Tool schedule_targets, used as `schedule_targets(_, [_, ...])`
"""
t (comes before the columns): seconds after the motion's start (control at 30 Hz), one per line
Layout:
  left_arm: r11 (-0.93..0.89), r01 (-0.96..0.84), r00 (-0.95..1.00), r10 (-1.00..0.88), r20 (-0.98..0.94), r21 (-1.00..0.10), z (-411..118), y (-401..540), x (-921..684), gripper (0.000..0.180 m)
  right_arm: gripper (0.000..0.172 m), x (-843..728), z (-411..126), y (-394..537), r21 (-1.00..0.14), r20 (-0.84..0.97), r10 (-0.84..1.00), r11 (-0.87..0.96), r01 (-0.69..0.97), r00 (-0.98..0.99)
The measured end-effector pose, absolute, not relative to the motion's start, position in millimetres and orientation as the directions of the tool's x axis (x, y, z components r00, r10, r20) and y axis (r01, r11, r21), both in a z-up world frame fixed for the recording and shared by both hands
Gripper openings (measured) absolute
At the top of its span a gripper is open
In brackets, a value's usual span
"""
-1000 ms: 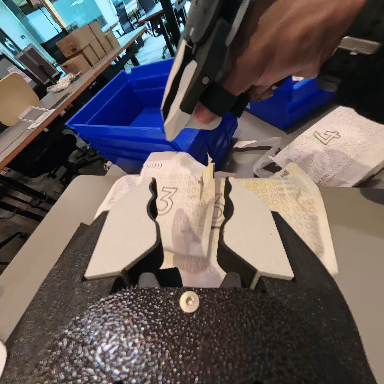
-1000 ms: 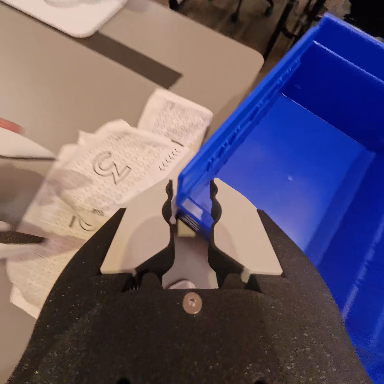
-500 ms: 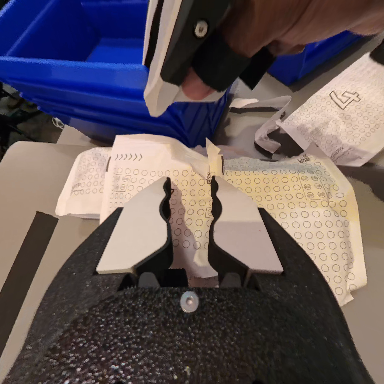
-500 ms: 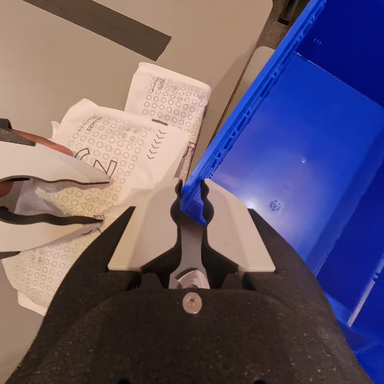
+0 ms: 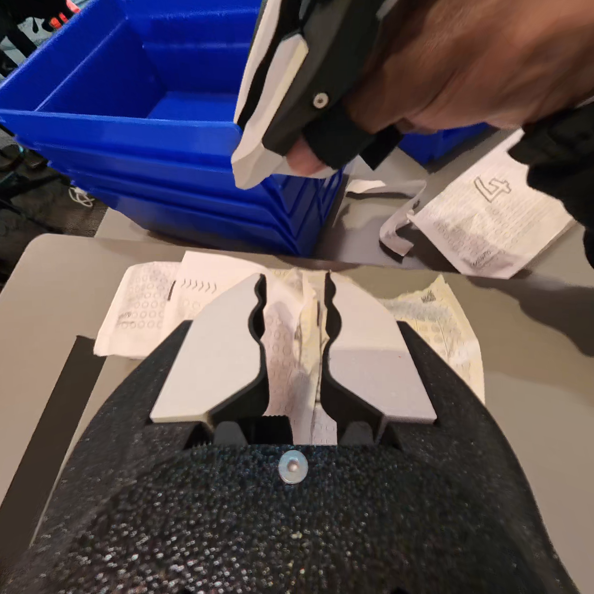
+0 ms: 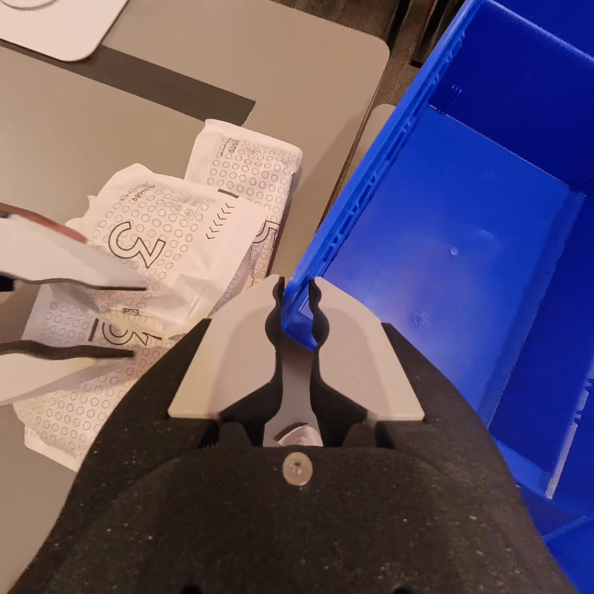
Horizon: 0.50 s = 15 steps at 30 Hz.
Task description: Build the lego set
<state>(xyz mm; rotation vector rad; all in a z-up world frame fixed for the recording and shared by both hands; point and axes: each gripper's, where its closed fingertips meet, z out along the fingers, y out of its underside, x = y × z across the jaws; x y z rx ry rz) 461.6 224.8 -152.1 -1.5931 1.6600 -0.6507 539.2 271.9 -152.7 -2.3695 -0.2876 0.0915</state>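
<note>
The right gripper (image 6: 296, 284) clamps the blue bin's (image 6: 450, 257) near-left corner rim, while the left gripper (image 5: 295, 283), part-closed, pinches a crumpled paper bag (image 5: 289, 337) lying nearer.

Black pebbled gripper bodies (image 5: 294, 514), grey wavy-edged fingers (image 5: 212, 353), silver screw (image 5: 292, 471)

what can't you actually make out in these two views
- Left wrist view: bag between the left gripper fingers is motion-blurred; pad contact unclear.
- Left wrist view: hand and right gripper hide the far bin.
- Right wrist view: bin cut off by the right edge; right gripper body hides the table below.
</note>
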Motion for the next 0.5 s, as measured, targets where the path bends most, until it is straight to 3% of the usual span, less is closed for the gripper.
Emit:
schedule_targets(0.17, [0.062,-0.611,0.074,-0.988,-0.135,-0.789,-156,228,503,0.034,0.014,548,-143,265,-0.723,-0.040,0.217,-0.680,0.122,0.975])
schedule_targets(0.5, [0.166,-0.652,0.067,-0.959,-0.275,-0.739,-166,241,540,0.029,0.013,553,-138,264,-0.742,-0.035,0.218,-0.660,0.121,0.975])
